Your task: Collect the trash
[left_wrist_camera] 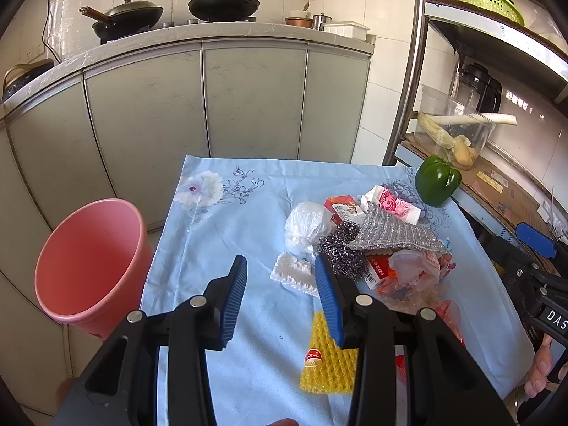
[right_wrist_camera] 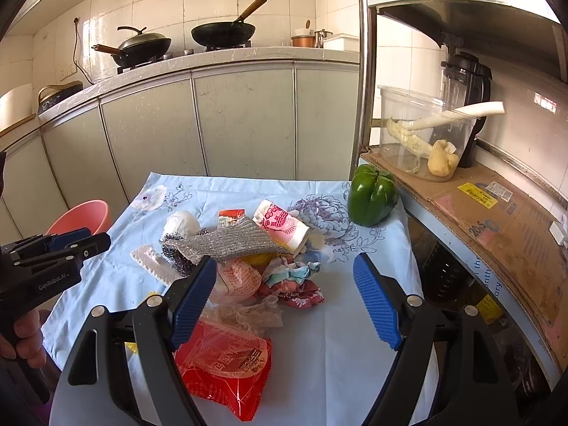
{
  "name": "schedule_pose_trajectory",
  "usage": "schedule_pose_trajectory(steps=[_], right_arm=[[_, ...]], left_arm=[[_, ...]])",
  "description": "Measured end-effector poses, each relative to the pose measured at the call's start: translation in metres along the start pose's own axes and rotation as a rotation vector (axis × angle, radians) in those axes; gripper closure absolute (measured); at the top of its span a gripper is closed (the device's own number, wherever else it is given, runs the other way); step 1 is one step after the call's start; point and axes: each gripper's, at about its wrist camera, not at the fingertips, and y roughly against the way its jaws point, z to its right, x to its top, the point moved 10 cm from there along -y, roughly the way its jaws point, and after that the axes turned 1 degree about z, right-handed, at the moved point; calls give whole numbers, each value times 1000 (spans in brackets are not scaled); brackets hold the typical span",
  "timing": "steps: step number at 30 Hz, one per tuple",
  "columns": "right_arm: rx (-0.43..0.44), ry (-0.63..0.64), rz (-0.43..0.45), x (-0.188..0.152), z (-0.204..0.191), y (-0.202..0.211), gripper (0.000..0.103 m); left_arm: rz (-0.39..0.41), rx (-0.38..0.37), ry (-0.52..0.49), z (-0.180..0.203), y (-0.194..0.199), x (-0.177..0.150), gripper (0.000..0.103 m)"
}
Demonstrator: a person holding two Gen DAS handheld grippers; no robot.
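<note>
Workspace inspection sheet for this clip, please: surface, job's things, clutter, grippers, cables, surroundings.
Surface: pale blue floral tablecloth over a small table.
Job's things: round pink plastic bin beside the table's left edge; heap of litter including a red foil packet, crumpled white plastic bag, yellow foam net.
Clutter: green bell pepper, steel wool ball, silver scouring cloth.
Grippers: left gripper jaws apart, nothing between; right gripper jaws wide, hovering above the heap.
Cables: black cord on the tiled wall.
Surroundings: two black woks on the counter; metal shelf on the right.
</note>
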Motion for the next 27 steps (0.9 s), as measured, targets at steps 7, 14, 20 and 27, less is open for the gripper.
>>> schedule_pose_trajectory(steps=[7, 14, 20, 27], right_arm=[[-5, 0, 15, 3, 2, 3, 23], [-8, -1, 19, 4, 3, 3, 23], [-11, -3, 26, 6, 5, 5, 23], [-10, -1, 29, 6, 5, 5, 23]], left_arm=[[0, 1, 0, 0, 0, 1, 64], [6, 4, 3, -1, 4, 3, 64], [9, 4, 1, -1, 5, 4, 64], [13, 4, 0, 0, 6, 4, 64]])
